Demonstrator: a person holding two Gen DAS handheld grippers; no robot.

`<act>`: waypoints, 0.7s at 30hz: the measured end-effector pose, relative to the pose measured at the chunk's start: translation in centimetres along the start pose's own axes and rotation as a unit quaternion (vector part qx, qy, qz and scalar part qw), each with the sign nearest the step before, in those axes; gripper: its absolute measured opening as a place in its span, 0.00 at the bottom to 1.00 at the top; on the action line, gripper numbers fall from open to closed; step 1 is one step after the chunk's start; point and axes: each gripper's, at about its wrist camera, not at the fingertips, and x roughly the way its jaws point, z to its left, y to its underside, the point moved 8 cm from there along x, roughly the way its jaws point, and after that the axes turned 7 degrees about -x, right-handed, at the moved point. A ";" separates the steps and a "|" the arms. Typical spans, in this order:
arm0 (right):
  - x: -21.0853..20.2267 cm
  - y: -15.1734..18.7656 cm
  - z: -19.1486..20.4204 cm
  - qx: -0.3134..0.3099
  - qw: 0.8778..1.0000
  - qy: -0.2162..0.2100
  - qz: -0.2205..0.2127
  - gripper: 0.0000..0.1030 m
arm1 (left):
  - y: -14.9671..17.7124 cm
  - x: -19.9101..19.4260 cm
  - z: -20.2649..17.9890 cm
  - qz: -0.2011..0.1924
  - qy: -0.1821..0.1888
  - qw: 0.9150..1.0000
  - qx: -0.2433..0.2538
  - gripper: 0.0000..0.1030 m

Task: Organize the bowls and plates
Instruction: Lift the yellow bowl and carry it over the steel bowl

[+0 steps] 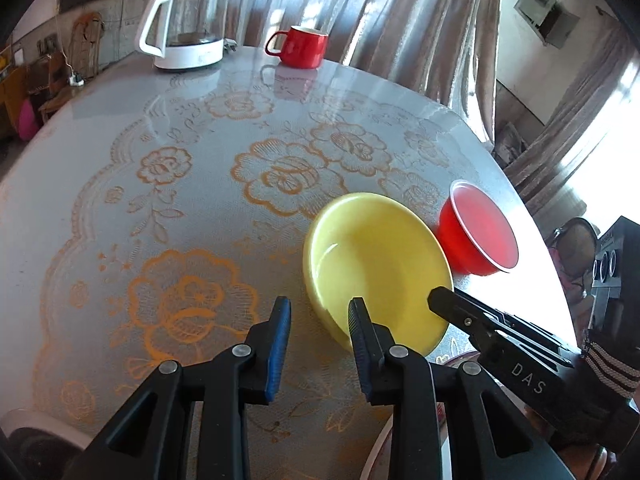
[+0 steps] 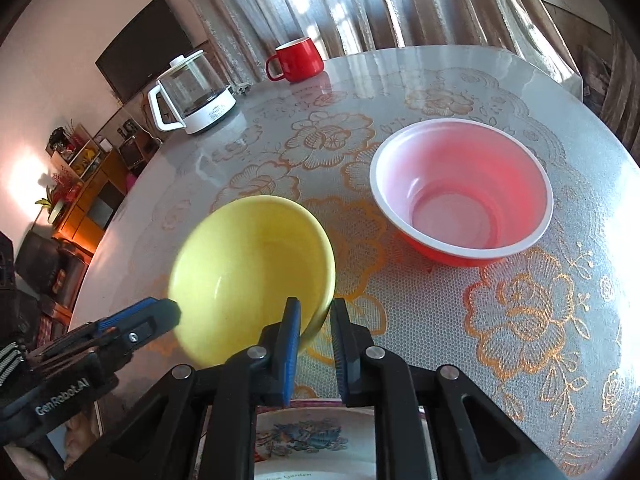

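R gripper [image 2: 316, 328] is clamped on the near-right rim of the yellow bowl [image 2: 248, 276]: one pad inside, one outside, rim pinched between. The bowl looks tipped, its mouth leaning toward the L side, prob. partly off the worktop [image 2: 520, 320], though the contact underneath can't be made out.

L gripper [image 1: 320, 320] has narrow jaws with nothing between the pads; empty. In the L wrist view its R finger overlaps the bowl's near-left rim, but touching or just beside, can't tell. From the R wrist view its tip sits at the bowl's left edge.

Key relation: red bowl [image 2: 460, 196] stands upright, ahead and to the right of the yellow one, apart from it w/ bare cloth between. R gripper is the nearer one and already has the load, so a nest move would go forward-right, then down into the red bowl's open mouth. Neither bowl has a long axis; both are round.

Hidden/unclear:
- bowl's underside and near wall, behind the fingers
- a patterned plate [image 2: 312, 440] below the R gripper, cut off by the frame and fingers
- yellow bowl is blurred in the R view
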 end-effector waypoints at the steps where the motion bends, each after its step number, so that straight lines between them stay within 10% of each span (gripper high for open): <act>1: 0.1 -0.1 -0.1 0.001 1.000 -0.001 0.001 0.15 | 0.0 0.3 -0.2 0.001 0.004 1.000 0.001 0.29; 21: -5.8 1.7 3.9 -0.020 0.997 -0.053 -0.043 0.15 | 3.1 -9.2 -1.7 -0.083 0.019 0.995 0.055 0.34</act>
